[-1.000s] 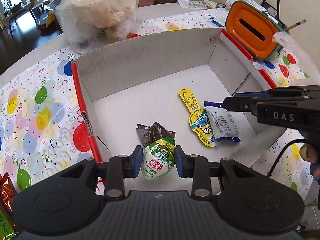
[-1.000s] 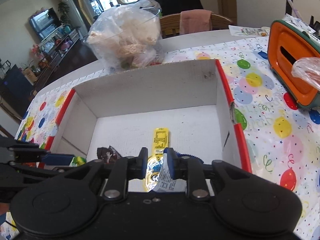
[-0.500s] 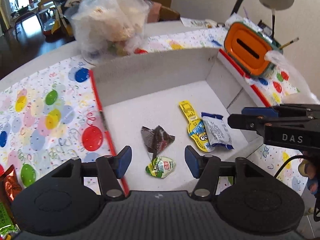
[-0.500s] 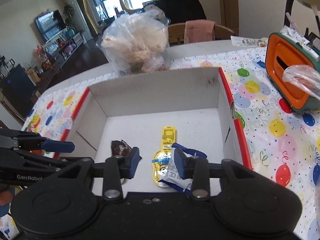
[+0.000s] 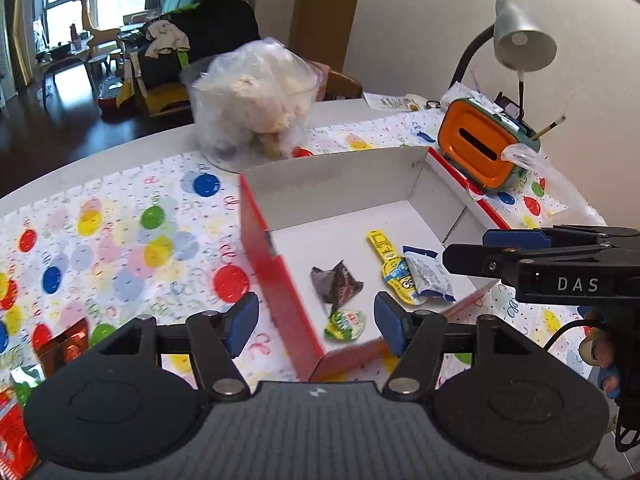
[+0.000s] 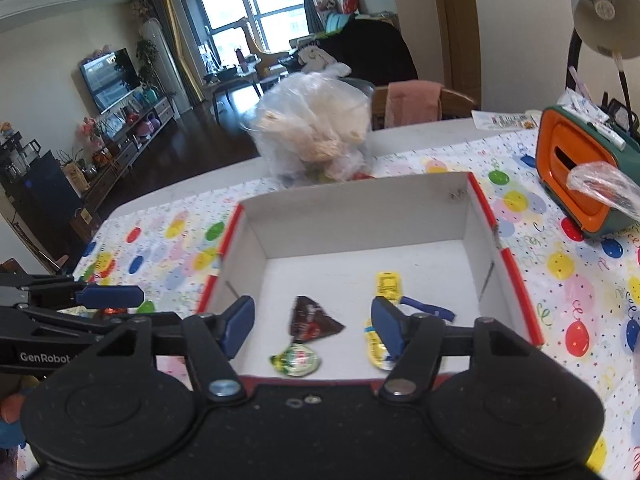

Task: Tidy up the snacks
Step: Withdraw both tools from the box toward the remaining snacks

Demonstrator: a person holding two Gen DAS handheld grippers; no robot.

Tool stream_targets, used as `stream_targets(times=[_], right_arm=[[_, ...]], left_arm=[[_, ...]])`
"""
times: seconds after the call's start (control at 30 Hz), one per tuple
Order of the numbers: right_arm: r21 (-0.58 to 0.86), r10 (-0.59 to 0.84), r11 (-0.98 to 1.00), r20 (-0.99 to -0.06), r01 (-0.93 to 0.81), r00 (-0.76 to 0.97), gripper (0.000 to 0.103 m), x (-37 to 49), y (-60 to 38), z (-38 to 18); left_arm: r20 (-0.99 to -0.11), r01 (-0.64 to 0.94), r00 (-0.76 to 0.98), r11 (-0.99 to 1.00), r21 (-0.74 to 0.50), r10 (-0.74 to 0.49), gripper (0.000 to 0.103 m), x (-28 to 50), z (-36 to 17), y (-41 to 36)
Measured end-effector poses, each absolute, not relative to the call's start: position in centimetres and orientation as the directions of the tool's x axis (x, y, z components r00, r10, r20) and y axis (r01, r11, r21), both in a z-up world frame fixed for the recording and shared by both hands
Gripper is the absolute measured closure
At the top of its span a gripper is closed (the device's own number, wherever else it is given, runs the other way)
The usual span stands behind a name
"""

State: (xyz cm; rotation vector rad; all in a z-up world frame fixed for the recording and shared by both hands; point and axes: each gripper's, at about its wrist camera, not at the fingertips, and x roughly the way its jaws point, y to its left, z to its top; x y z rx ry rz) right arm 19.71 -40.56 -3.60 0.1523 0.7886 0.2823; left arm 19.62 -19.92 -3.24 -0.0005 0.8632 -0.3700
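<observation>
On the balloon-print tablecloth [image 5: 120, 232] sits the white cardboard box with red edges [image 5: 260, 236]. Four snacks lie inside — a dark brown crinkly wrapper [image 5: 335, 280], a small green and white packet [image 5: 345, 324] near me, a long yellow cartoon packet [image 5: 394, 272], and a white and blue packet [image 5: 428, 276] touching it. My left gripper [image 5: 314, 326] and right gripper [image 6: 312, 324] are both wide apart — holding nothing.

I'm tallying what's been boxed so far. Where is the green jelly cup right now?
The green jelly cup lies inside the box at its near edge, just in front of the dark brown wrapper, low centre in both views.
</observation>
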Motion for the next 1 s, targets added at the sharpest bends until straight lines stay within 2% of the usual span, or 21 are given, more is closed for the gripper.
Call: stream_targets(times=[0.27,0.37,0.57,1.0], right_arm=[[0.243,0.328,0.945,-0.658,-0.221,0.678,0.021,17.2,-35.9,-2.8],[0.239,0.338,0.941,-0.655,-0.239,0.676,0.017,16.4,-34.0,-2.6],[0.217,0.346,0.938,-0.660,-0.272,0.667,0.005,14.6,-29.9,-2.8],[0.190,0.348,0.931,-0.716,-0.311,0.605,0.002,13.0,-21.4,-5.2]], left_arm=[[-0.717,0.292,0.628,0.946,-0.142,-0.302,0.034,16.3,-2.2,-14.9],[-0.705,0.266,0.646,0.952,-0.152,-0.294,0.026,15.3,-1.9,-12.7],[-0.693,0.204,0.674,0.966,-0.159,-0.257,0.025,13.4,-1.8,-8.2],[-0.737,0.035,0.660,0.986,-0.163,-0.145,0.022,9.5,-4.1,2.9]])
